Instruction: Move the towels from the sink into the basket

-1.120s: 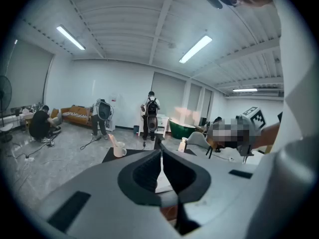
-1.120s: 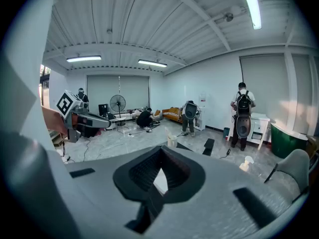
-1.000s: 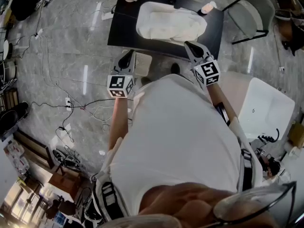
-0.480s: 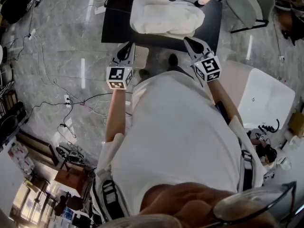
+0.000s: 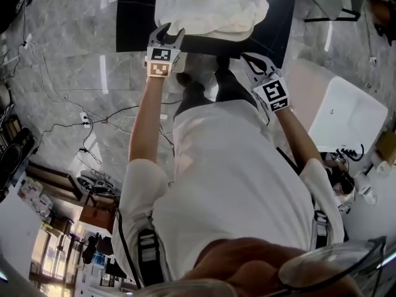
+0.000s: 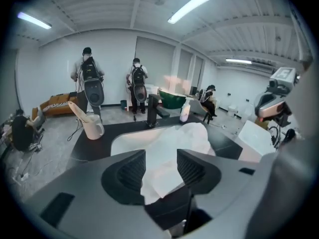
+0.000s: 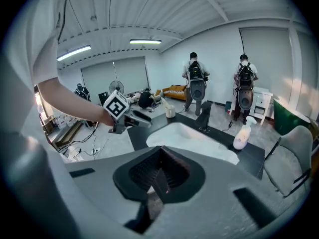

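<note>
Now left gripper (image 5: 170,34) fingers just opening by towels (image 5: 210,8) — empty, right gripper's (image 5: 249,59) pressed together.

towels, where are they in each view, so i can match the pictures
Head view: towels at top centre, a white heap.
Left gripper view: towels in the centre, heaped in the sink.
Right gripper view: white mass in the sink, centre; towel and basin are hard to tell apart.
Shared landmark: the black counter around the sink.
</note>
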`<state>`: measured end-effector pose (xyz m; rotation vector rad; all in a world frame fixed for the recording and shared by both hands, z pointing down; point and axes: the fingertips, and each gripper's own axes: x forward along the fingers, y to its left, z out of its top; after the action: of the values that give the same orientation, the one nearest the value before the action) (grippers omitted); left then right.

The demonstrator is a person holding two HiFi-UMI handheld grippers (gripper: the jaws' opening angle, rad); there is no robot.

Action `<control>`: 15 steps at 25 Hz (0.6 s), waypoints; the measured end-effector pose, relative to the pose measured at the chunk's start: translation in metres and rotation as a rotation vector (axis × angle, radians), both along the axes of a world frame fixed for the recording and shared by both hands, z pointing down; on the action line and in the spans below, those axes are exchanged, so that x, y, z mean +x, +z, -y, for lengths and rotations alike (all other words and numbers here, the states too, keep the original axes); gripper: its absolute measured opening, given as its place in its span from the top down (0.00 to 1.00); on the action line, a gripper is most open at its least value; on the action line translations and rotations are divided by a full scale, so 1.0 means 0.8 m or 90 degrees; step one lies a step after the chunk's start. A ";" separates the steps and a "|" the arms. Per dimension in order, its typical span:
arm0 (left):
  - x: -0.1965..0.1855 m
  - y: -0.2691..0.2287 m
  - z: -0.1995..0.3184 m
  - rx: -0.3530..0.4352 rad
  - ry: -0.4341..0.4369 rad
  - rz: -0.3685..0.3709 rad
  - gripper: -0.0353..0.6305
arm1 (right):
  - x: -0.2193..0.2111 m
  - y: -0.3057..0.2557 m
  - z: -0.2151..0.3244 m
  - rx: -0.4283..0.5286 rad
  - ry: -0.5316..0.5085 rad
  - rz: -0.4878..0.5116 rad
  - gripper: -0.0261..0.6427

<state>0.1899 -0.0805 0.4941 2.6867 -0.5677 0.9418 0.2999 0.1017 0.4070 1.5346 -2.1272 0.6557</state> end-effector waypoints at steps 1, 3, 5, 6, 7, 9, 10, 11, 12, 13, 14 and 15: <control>0.009 0.023 0.009 0.002 0.005 0.022 0.66 | 0.004 0.011 -0.003 -0.009 -0.001 0.003 0.97; 0.028 0.070 0.022 0.002 0.023 0.071 0.60 | 0.009 0.030 -0.008 -0.025 -0.004 0.011 0.97; 0.044 0.117 0.033 0.000 0.046 0.126 0.52 | 0.015 0.047 -0.012 -0.040 -0.011 0.014 0.97; 0.050 0.140 0.038 -0.004 0.056 0.154 0.48 | 0.018 0.054 -0.014 -0.047 -0.015 0.014 0.97; 0.054 0.161 0.043 -0.009 0.063 0.180 0.46 | 0.021 0.060 -0.015 -0.054 -0.017 0.014 0.97; 0.058 0.197 0.054 -0.021 0.065 0.223 0.43 | 0.026 0.071 -0.019 -0.066 -0.016 0.017 0.97; 0.060 0.211 0.060 -0.032 0.058 0.237 0.43 | 0.029 0.077 -0.021 -0.071 -0.016 0.018 0.97; 0.061 0.223 0.066 -0.047 0.046 0.245 0.43 | 0.031 0.082 -0.023 -0.077 -0.015 0.019 0.97; 0.061 0.232 0.072 -0.064 0.031 0.249 0.43 | 0.033 0.087 -0.026 -0.082 -0.014 0.021 0.97; 0.062 0.240 0.077 -0.082 0.015 0.251 0.43 | 0.036 0.093 -0.028 -0.086 -0.014 0.022 0.97; 0.062 0.246 0.081 -0.101 0.000 0.250 0.43 | 0.038 0.098 -0.029 -0.090 -0.013 0.022 0.97; 0.063 0.251 0.083 -0.124 -0.015 0.242 0.46 | 0.041 0.102 -0.030 -0.093 -0.013 0.023 0.97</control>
<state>0.2407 -0.1465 0.6945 2.3359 -0.5438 1.4350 0.3323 0.1261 0.4886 1.4305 -2.0684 0.8190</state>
